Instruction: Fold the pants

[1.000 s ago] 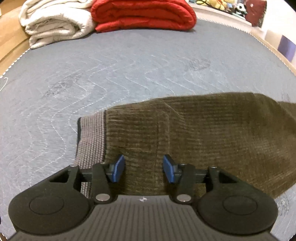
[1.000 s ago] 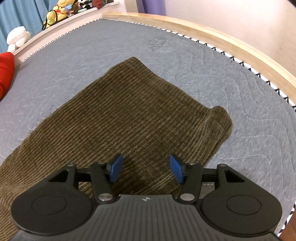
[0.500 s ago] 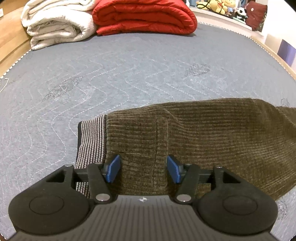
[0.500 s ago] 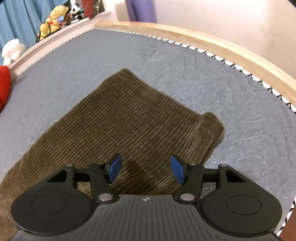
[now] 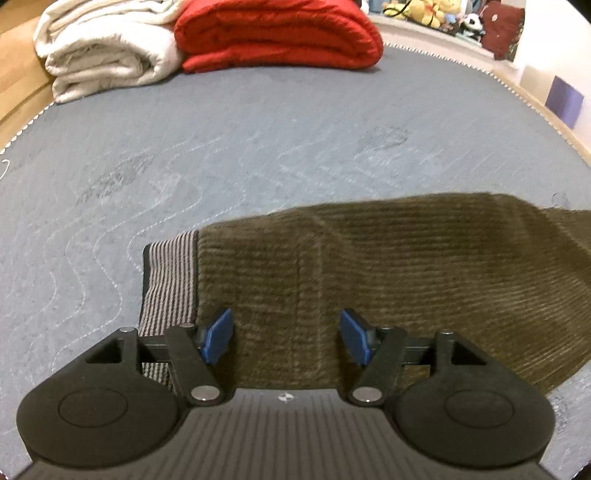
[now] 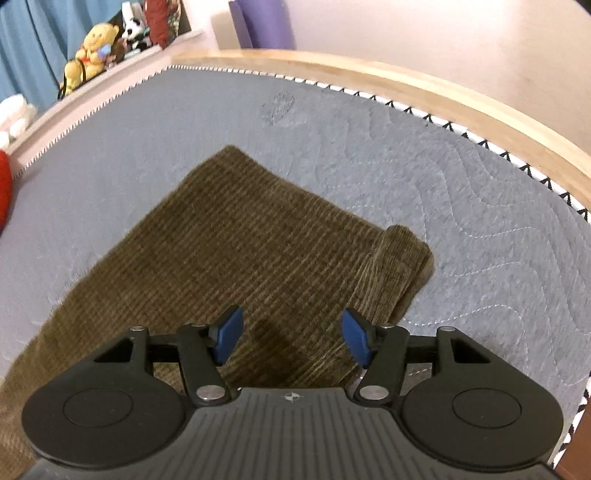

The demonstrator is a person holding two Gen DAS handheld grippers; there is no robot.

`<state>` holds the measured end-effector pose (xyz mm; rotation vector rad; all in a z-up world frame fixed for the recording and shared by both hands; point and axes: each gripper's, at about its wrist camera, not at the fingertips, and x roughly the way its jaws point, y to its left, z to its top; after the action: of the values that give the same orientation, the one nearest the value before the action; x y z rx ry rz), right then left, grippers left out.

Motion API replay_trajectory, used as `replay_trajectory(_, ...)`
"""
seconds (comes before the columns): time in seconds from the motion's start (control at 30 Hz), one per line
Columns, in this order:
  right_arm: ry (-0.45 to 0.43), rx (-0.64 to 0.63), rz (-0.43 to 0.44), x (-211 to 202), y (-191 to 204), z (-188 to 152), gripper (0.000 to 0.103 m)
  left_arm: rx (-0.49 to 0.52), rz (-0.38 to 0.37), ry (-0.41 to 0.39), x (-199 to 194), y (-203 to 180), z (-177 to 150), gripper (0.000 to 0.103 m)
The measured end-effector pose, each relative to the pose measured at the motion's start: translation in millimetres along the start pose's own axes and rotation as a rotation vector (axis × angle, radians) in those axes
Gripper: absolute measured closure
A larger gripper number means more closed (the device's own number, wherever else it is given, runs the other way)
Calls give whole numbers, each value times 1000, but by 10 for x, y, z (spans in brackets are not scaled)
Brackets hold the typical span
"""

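Over the grey quilted mattress (image 5: 258, 122) we are widening our left gripper (image 5: 286, 334) above the corduroy pants (image 5: 388, 280), releasing the waistband; our right gripper (image 6: 291, 338) is hovering open, empty.

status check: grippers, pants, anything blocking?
Left gripper opening, right gripper open, both empty above pants. Pants flat on mattress. Nothing blocking.

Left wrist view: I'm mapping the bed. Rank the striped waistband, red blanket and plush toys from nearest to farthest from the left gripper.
1. Striped waistband, just left of the left gripper
2. Red blanket, far edge, centre
3. Plush toys, beyond, top right
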<state>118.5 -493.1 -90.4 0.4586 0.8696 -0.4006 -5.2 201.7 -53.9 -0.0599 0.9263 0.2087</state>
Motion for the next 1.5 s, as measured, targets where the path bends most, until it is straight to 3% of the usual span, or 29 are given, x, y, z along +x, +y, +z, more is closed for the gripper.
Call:
replay_trajectory(0.3,-101,98,8,-157,-298,104,41,16,-51,-38,-101,-242,102,31)
replay_trajectory(0.47,-142,171,8,-188,-628,161,33,52,-92,-47,-116,-476,157,31)
replay_trajectory(0.6,-115,247,18,-117,-905,140,31,92,-117,-51,-105,-659,166,29)
replay_trajectory(0.73,-72,348,83,24,-1122,98,31,123,-126,-48,-75,-776,166,27)
replay_trajectory(0.9,-43,381,125,235,-1133,46,32,139,-118,-42,-42,-813,157,26)
replay_trajectory(0.93,-55,375,124,247,-1116,50,33,137,-116,-41,-37,-804,157,26)
replay_trajectory(1.03,-63,356,131,286,-1057,65,50,134,-112,-42,-27,-803,156,26)
replay_trajectory(1.17,-79,329,107,293,-968,69,80,144,-104,-38,2,-827,144,26)
replay_trajectory(1.23,-109,330,118,206,-905,79,84,150,-105,-36,7,-838,136,26)
replay_trajectory(1.33,-216,214,166,-101,-589,133,85,163,-107,-36,13,-869,127,26)
replay_trajectory(1.5,-429,-167,425,-886,351,-123,85,169,-110,-36,20,-902,123,26)
